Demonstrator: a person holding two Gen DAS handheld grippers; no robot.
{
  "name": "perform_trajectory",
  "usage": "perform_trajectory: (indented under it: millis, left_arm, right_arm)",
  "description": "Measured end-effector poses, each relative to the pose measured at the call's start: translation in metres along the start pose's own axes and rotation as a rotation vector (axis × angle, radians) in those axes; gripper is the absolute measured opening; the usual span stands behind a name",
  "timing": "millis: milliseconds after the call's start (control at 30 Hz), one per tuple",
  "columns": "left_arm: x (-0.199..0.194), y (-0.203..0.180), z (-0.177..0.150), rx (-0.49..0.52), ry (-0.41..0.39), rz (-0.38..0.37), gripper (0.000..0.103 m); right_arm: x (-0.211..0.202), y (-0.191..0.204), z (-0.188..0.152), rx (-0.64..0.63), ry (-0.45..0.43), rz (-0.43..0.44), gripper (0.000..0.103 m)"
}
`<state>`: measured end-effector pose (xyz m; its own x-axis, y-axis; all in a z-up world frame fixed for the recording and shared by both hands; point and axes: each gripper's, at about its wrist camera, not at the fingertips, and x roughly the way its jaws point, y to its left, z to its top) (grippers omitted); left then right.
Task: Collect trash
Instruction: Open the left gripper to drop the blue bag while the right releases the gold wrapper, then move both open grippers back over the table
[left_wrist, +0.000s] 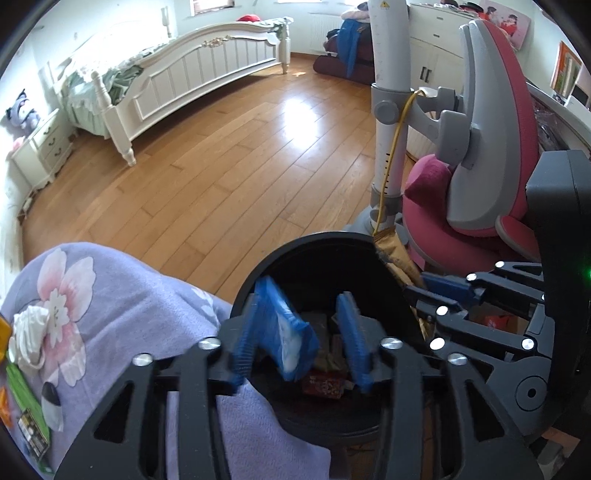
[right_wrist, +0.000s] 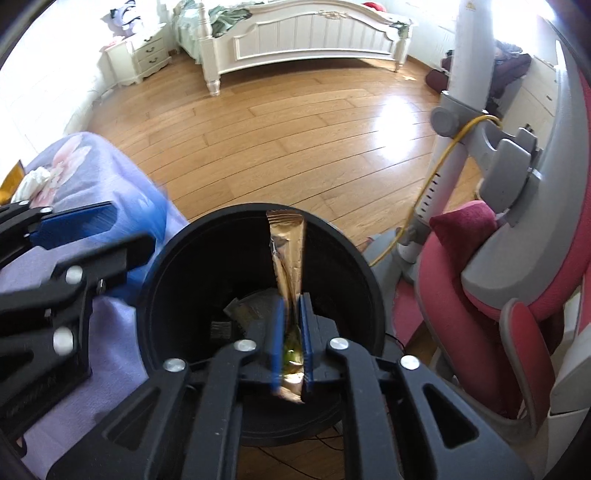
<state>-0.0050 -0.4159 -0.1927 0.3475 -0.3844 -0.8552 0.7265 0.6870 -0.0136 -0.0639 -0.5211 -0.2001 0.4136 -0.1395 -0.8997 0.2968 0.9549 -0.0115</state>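
A round black bin (left_wrist: 314, 238) stands on the floor under both grippers, with several wrappers (left_wrist: 325, 384) at its bottom. My left gripper (left_wrist: 301, 295) hangs over its mouth with its jaws well apart. A blurred blue and white packet (left_wrist: 284, 328) leans on the left pad only, clear of the right pad. My right gripper (right_wrist: 293, 299) is over the same bin (right_wrist: 221, 216). A long gold sachet (right_wrist: 286, 243) stands upright between its blue pads, which sit slightly apart and do not press it.
A surface under a purple floral cloth (left_wrist: 110, 295) borders the bin on the left, carrying a crumpled tissue (left_wrist: 29, 332) and a green packet (left_wrist: 26, 406). A pink chair (left_wrist: 461, 221) and a white pole with a yellow cable (left_wrist: 388, 155) stand at the right. Wooden floor and a white bed (left_wrist: 192, 77) lie beyond.
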Motion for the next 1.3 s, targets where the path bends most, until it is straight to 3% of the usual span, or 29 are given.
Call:
perform_trajectory:
  millis: [33,67,100,1133,1300]
  left_arm:
    - [0.000,0.000,0.000,-0.003,-0.008,0.004,0.060]
    - [0.000,0.000,0.000,-0.002,-0.012,0.005,0.060]
    - [0.000,-0.001,0.000,-0.002,-0.012,0.005,0.061]
    - [-0.018,0.011,0.000,-0.026,-0.037,0.017,0.062]
    - [-0.030,0.018,-0.003,-0.040,-0.073,0.047,0.077]
  right_arm:
    - [0.000,-0.001,0.000,0.008,0.000,-0.003,0.047]
    - [-0.001,-0.002,0.000,0.010,-0.004,-0.011,0.063]
    - [-0.003,-0.002,-0.001,0.005,-0.022,-0.034,0.068]
    - [-0.009,0.001,0.003,0.007,-0.035,-0.033,0.068]
    - [-0.013,0.007,0.005,-0.003,-0.042,-0.035,0.068]
